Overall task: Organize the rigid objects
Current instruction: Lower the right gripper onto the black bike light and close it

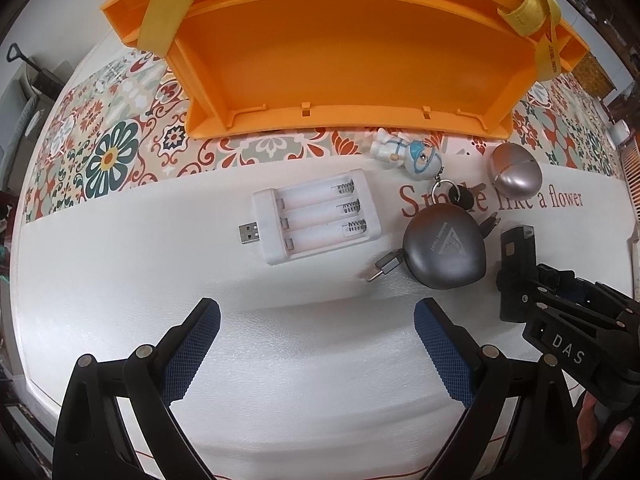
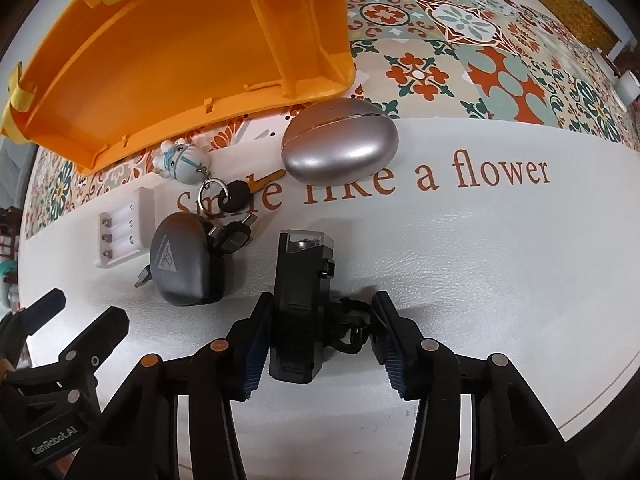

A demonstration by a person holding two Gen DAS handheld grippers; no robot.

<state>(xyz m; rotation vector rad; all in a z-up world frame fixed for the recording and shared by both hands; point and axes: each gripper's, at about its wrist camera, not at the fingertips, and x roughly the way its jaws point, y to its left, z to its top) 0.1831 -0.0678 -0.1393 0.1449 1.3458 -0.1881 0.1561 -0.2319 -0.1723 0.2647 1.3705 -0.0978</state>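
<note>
my right gripper (image 2: 320, 340) straddles black device (image 2: 300, 300), left pad touching, right pad apart. my left gripper (image 1: 316, 344) wide open over white mat (image 1: 120, 280), near charger (image 1: 316, 216).

Looks like a home, living or dining area. Tabletop (image 2: 460, 280) covered by a white wipe-clean cloth printed "Smile like a flower", bordered with a floral tile pattern (image 1: 108, 156). Small personal items scattered on it: battery charger (image 1: 316, 216), keyring figurine (image 1: 408, 154), earbud-style cases (image 2: 340, 144). Orange bin (image 1: 352, 60) with yellow straps at the back edge. Blurred furniture beyond the tabletop rim; details unreadable.
</note>
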